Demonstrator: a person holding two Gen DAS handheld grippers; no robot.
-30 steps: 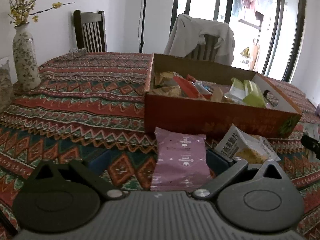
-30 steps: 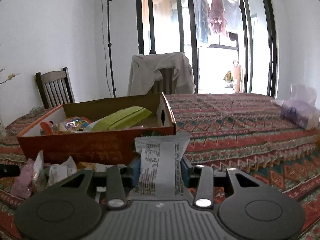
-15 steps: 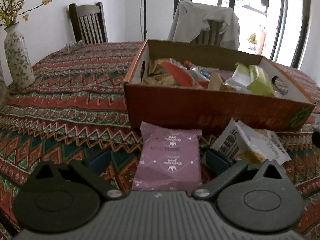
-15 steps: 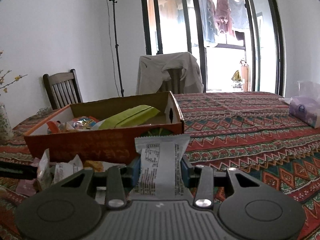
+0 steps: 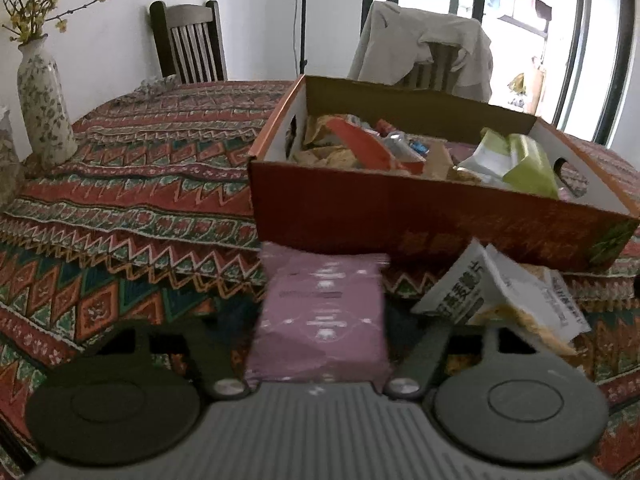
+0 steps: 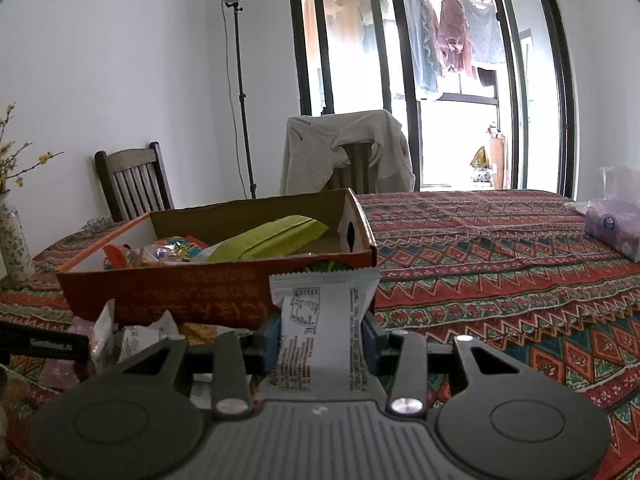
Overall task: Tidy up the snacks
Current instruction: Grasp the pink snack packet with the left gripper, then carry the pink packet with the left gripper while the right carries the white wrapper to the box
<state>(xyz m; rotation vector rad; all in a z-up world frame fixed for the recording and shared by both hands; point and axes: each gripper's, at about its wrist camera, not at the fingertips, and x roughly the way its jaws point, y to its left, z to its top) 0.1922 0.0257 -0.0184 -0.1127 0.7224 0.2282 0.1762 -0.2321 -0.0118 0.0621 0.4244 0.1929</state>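
Note:
A pink snack packet [image 5: 320,320] lies on the patterned cloth just before the orange cardboard box [image 5: 400,216]. My left gripper [image 5: 319,306] straddles it; its jaws are closing and the pads meet the packet's two side edges. In the right wrist view my right gripper [image 6: 320,338] is shut on an upright white packet [image 6: 324,308] printed with small text, held in front of the box [image 6: 180,288]. Several snacks fill the box, among them a green bag [image 5: 524,164].
White opened packets [image 5: 500,300] lie right of the pink one. A flowered vase [image 5: 44,96] stands far left. A tissue pack [image 6: 612,224] sits at the far right. Two chairs [image 6: 132,180] stand behind the table, one draped with a jacket [image 6: 344,152].
The left gripper's fingers have come in from wide apart to the sides of the pink packet, and the left view has crept closer to the box. The right gripper still holds its white packet.

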